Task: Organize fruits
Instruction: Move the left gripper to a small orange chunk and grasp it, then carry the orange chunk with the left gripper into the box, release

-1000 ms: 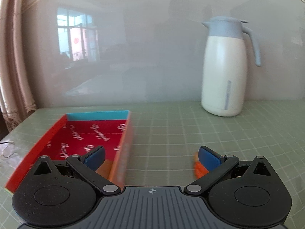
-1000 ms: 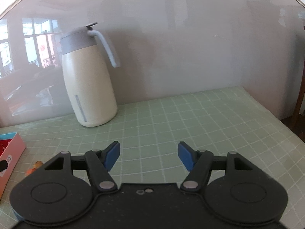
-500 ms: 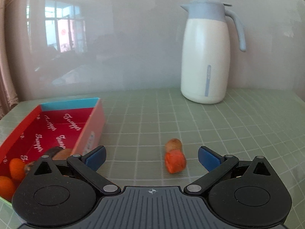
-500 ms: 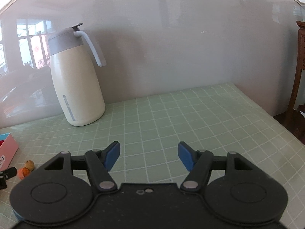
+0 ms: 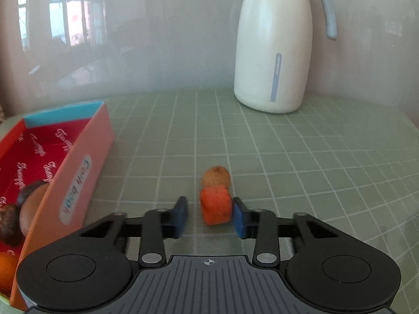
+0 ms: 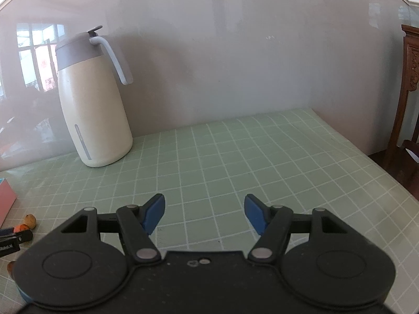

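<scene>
An orange fruit (image 5: 216, 204) lies on the green grid mat, touching a brown round fruit (image 5: 216, 176) just behind it. My left gripper (image 5: 210, 216) straddles the orange fruit and its jaws are closing. The right pad is against the fruit, while a small gap remains at the left pad. A red and pink box (image 5: 78, 172) to the left holds several brown and orange fruits (image 5: 31, 204). My right gripper (image 6: 204, 213) hovers open over bare mat with nothing between its fingers. The right wrist view shows the same two fruits (image 6: 25, 225) at its far left edge.
A tall cream thermos jug (image 5: 273, 52) with a grey lid stands at the back against the glossy wall. The box corner (image 6: 6, 198) shows at the left of the right wrist view. A wooden chair (image 6: 408, 91) stands beyond the table's right edge.
My left gripper has moved forward and down to the orange fruit, and its jaws have narrowed from wide open to nearly around it. The right gripper has hardly moved.
</scene>
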Demonstrator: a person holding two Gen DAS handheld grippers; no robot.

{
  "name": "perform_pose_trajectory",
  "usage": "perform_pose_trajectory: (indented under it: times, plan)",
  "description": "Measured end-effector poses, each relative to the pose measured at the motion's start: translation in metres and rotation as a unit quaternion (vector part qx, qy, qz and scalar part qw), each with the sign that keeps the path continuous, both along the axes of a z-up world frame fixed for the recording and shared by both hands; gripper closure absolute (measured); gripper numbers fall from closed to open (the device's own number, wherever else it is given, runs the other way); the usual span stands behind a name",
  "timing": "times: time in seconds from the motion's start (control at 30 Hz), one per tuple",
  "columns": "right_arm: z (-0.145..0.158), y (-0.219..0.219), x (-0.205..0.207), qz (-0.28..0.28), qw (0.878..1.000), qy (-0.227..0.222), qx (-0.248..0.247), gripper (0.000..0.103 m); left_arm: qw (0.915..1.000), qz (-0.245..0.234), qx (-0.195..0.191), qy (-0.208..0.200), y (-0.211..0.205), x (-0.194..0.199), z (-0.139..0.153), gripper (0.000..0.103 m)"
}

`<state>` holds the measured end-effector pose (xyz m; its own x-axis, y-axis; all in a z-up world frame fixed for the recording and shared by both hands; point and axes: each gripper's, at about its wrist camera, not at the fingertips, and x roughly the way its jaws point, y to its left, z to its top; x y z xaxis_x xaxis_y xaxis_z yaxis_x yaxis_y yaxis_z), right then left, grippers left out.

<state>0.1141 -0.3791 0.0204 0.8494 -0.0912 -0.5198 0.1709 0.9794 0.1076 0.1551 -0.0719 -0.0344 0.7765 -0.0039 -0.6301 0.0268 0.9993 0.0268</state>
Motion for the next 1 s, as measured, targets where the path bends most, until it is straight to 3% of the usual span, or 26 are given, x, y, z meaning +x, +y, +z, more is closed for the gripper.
perform_pose_trajectory:
  times: [0.07,0.4,1.0]
  plan:
    - [0.0,0.001,0.0,0.001,1.0,0.0,-0.001,0.036,1.0,-0.003,-0.006,0.001,0.001,0.0,0.001,0.081]
    - [0.0,0.004,0.001,0.005,1.0,0.002,0.0,0.036,0.9995,-0.004,-0.019,-0.024,0.009,-0.013,0.017,0.08]
    - [-0.003,0.046,0.02,0.034,0.999,0.017,-0.004,0.036,0.9967,0.021,0.004,-0.079,0.063,-0.047,0.054,0.08]
